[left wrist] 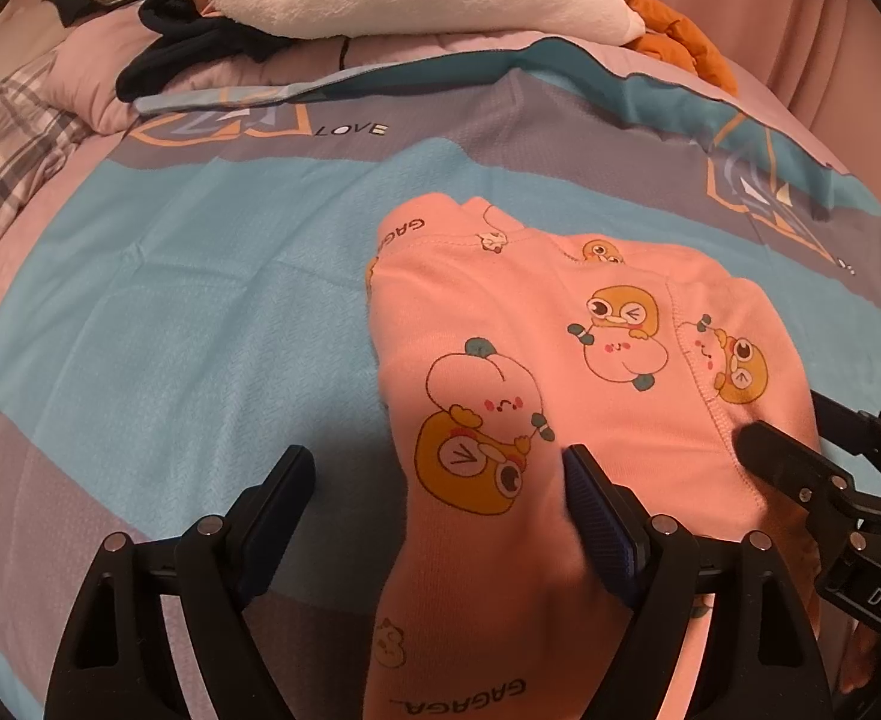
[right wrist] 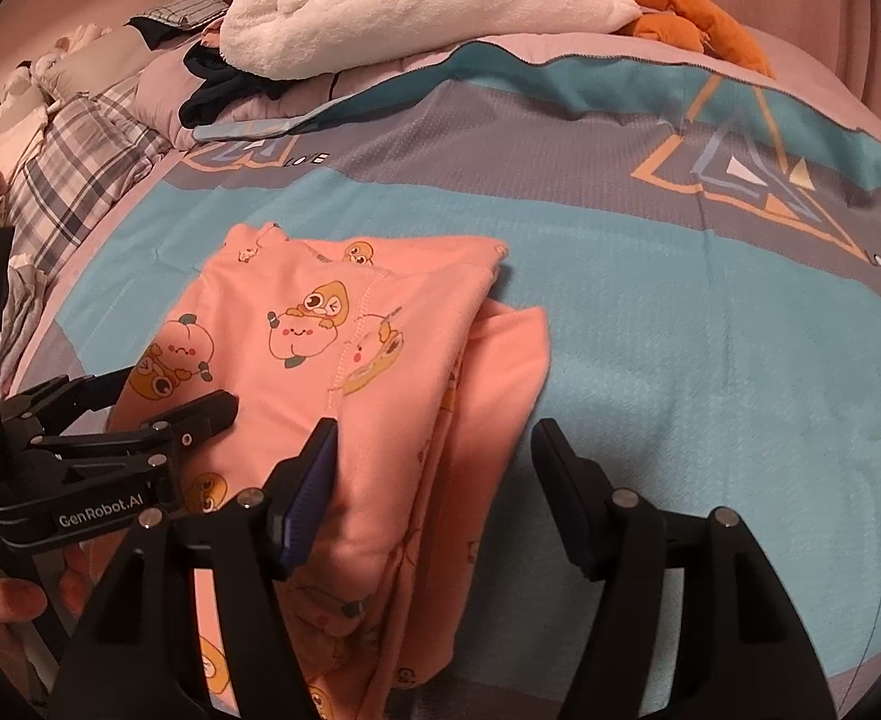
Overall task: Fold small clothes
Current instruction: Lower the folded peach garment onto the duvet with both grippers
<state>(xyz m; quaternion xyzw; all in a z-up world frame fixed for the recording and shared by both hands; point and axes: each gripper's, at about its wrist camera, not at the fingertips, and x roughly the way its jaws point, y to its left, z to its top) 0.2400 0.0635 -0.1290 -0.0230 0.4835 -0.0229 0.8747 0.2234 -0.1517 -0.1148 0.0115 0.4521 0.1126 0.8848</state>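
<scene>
Hovering wide-jawed over pink garment (left wrist: 560, 372), gripping nothing.
Left gripper (left wrist: 440, 480) and right gripper (right wrist: 434, 456) straddle its near edges; closing could drag layers, undoing the fold.

I have open blue-and-grey bedspread (right wrist: 710, 360) to the right of the folded pink garment (right wrist: 332, 360) and more to its left, free for either gripper. At the far edge a white fleece blanket (right wrist: 416, 6), a dark garment (left wrist: 200, 48) and an orange plush (right wrist: 692, 18) block the way; plaid bedding (right wrist: 80, 156) crowds the left.
</scene>
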